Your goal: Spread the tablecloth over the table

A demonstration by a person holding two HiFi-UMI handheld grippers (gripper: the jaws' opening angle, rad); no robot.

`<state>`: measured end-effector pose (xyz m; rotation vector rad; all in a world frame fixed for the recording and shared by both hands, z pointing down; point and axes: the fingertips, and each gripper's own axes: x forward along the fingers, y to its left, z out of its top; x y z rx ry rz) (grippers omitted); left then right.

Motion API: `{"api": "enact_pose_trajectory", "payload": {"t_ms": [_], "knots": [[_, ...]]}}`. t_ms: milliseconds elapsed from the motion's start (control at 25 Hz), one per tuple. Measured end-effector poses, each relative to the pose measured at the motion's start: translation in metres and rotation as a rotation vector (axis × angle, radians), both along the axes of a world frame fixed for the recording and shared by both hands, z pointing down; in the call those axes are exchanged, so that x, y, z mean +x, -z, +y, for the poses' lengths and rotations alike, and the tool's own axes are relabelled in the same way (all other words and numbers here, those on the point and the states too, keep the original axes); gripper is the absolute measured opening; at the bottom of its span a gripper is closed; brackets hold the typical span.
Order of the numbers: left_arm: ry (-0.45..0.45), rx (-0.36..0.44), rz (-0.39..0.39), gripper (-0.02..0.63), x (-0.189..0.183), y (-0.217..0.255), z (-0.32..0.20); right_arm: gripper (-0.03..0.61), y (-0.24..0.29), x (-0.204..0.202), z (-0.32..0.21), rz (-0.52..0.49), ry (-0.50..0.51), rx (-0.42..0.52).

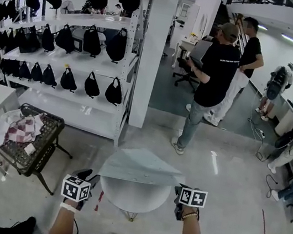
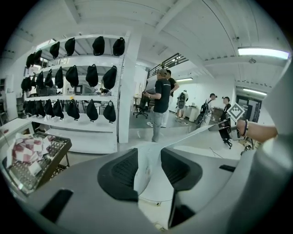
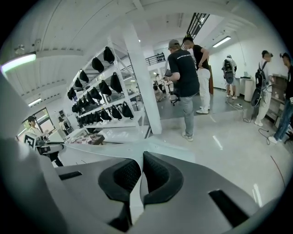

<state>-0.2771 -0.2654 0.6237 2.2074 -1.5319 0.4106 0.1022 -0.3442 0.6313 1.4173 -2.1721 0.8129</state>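
A pale grey tablecloth (image 1: 139, 166) hangs stretched in the air over a small round white table (image 1: 132, 198). My left gripper (image 1: 90, 176) holds its near left corner and my right gripper (image 1: 179, 192) its near right corner. In the left gripper view the cloth (image 2: 147, 170) is pinched in my left gripper (image 2: 149, 167) and runs taut to the other gripper (image 2: 227, 128). The right gripper view shows my right gripper (image 3: 140, 172) shut on a cloth edge (image 3: 137, 196), with the sheet (image 3: 114, 153) spreading away to the left.
A black wire basket cart (image 1: 40, 148) with checked cloths stands left of the table. White shelving (image 1: 71, 67) with black bags and a white pillar (image 1: 156, 48) are behind. Two people (image 1: 216, 75) stand beyond the table, with others at the right edge.
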Motion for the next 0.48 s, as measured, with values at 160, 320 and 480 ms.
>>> {"api": "enact_pose_trajectory", "payload": {"t_ms": [160,320,480], "knots": [[0.036,0.012,0.011,0.167,0.001,0.010,0.009,0.030,-0.003,-0.002,0.002,-0.051,-0.012,-0.014],[0.085,0.066,0.043,0.156,-0.003,0.033,0.020,0.031,-0.007,-0.013,0.007,-0.115,-0.011,-0.033],[0.100,0.072,0.036,0.156,-0.005,0.040,0.029,0.031,-0.022,-0.025,0.013,-0.120,0.001,-0.063]]}}
